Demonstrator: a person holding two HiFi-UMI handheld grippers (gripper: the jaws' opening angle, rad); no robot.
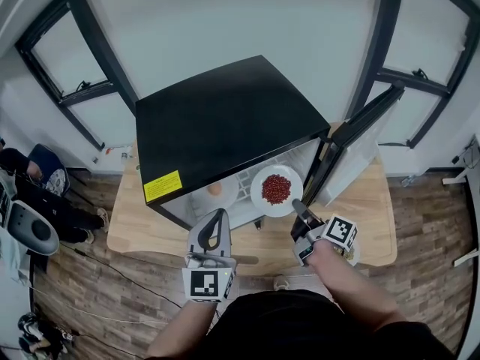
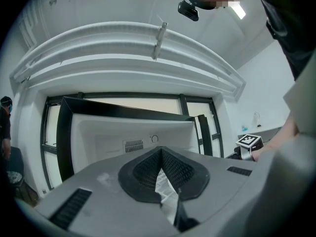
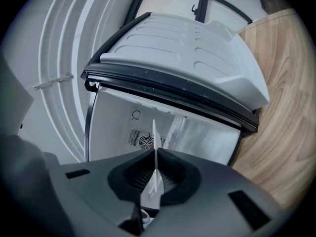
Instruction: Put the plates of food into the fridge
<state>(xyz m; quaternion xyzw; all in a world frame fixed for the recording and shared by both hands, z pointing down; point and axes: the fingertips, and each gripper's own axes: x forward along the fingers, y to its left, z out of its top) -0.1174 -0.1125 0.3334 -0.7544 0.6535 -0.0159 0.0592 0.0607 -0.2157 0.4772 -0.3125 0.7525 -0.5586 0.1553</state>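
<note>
Right gripper pinches the red-bean plate by its rim, level for fridge entry; left gripper closed, empty.

There are two white plates: one plate of red food and one plate with an orange piece. I count one black fridge with one open door, one wooden table, and two grippers, the left gripper and the right gripper.
</note>
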